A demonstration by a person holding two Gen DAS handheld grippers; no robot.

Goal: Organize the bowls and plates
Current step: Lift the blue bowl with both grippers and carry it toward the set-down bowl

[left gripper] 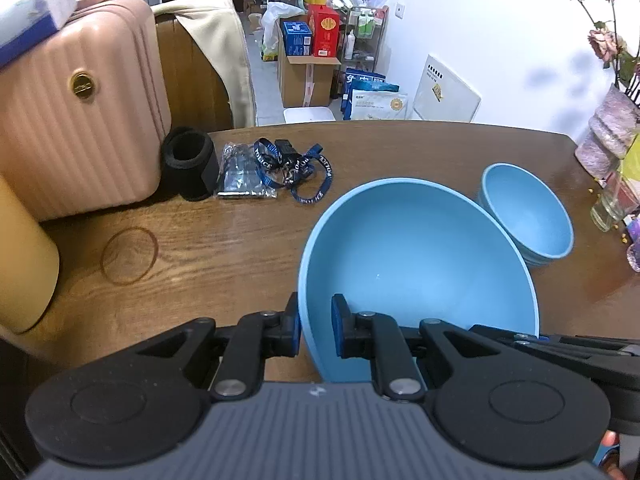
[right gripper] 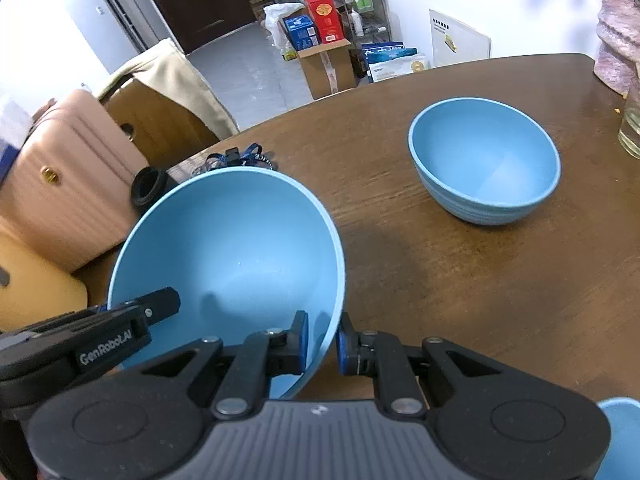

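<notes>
1. Big bowl (left gripper: 416, 264) is up off the table (left gripper: 240, 248), tilted, with both of your grippers on its near rim.
2. Left gripper (left gripper: 316, 330): fingers straddle the rim wall, one pad outside, one inside, pinched on it.
3. Right gripper (right gripper: 322, 344): same grip on the other side of the near rim. The jaws look tight on the wall, though a thin gap may remain at the outer pad.
4. Progress, my read: early to mid. One bowl in hand, nothing nested yet as far as I can see.
5. Small bowl (right gripper: 484, 168) sits upright farther out, well apart from the held one. Likely the stack partner.
6. Another blue edge (right gripper: 624, 436) shows at the near right corner; can't tell plate or bowl.
7. Materials: both bowls matte light blue, smooth inside, thin rims, likely plastic or melamine; the small one has ribbed outer rings. Table is dark wood grain with a ring stain (left gripper: 129, 255).
</notes>
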